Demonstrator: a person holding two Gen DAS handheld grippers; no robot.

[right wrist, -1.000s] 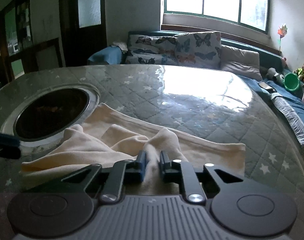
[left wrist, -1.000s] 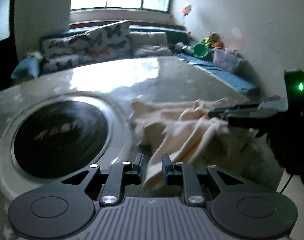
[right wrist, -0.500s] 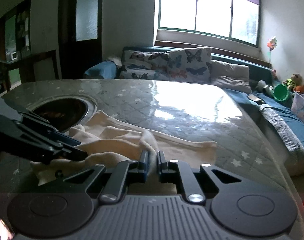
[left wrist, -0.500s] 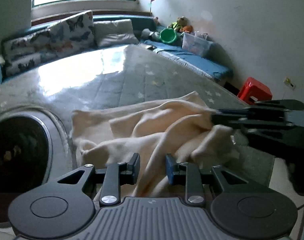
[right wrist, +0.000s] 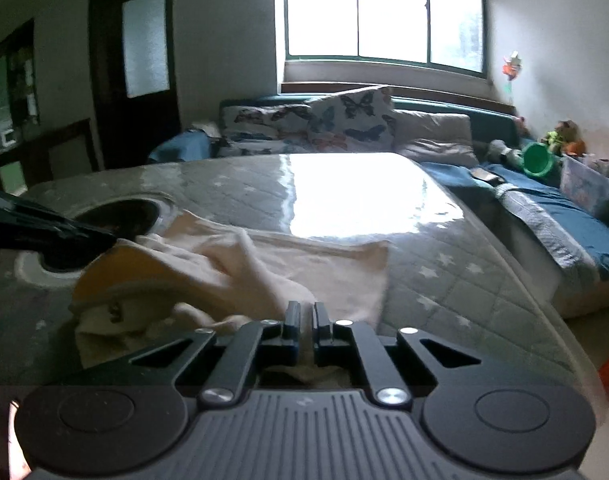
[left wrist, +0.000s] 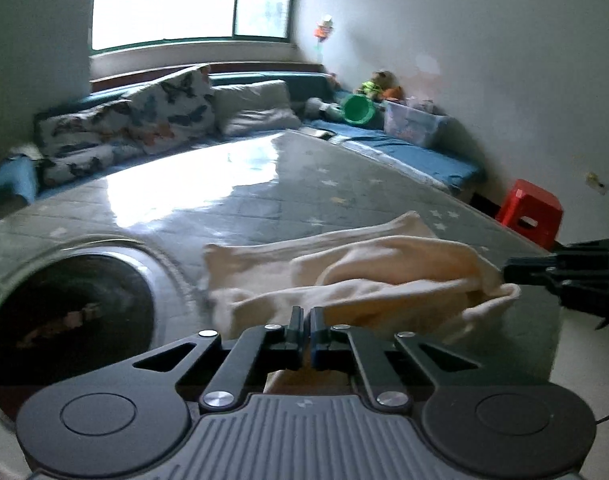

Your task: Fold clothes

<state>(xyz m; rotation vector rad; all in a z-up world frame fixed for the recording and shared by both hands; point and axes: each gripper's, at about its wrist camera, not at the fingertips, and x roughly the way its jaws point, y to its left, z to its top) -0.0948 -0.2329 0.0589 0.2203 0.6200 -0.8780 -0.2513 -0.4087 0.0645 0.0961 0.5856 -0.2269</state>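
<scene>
A cream cloth (left wrist: 344,280) lies crumpled on a grey quilted counter (left wrist: 304,184) printed with small stars and covered in a glossy sheet that reflects the window (right wrist: 384,12). The cloth sits near the counter's front edge, its far part spread flat, its near part bunched and lifted.

The left hand-held gripper (left wrist: 307,330) has just drawn its jaws together; they are clamped on a fold of the cloth at its near left edge. The right hand-held gripper (right wrist: 305,330) is also clamped on the cloth, pinching a raised ridge at the near right side. Each gripper appears in the other's view as a dark shape at the frame's edge, holding its end of the cloth; the stretch between them hangs slack.

Just left of the cloth, a round dark opening (left wrist: 72,316) with a pale metal rim is set into the counter; the cloth's left edge lies just beside that rim.

Beyond the counter, a bench runs along the walls, carrying butterfly-print cushions (right wrist: 344,120) and a plain grey pillow (right wrist: 432,136). On its blue pad (left wrist: 416,156) to the right are a green bowl (left wrist: 358,110), a soft toy (left wrist: 380,82) and a clear storage box (left wrist: 414,122). A red stool (left wrist: 530,212) stands on the floor by the right wall. A dark door (right wrist: 136,64) is at the far left.
</scene>
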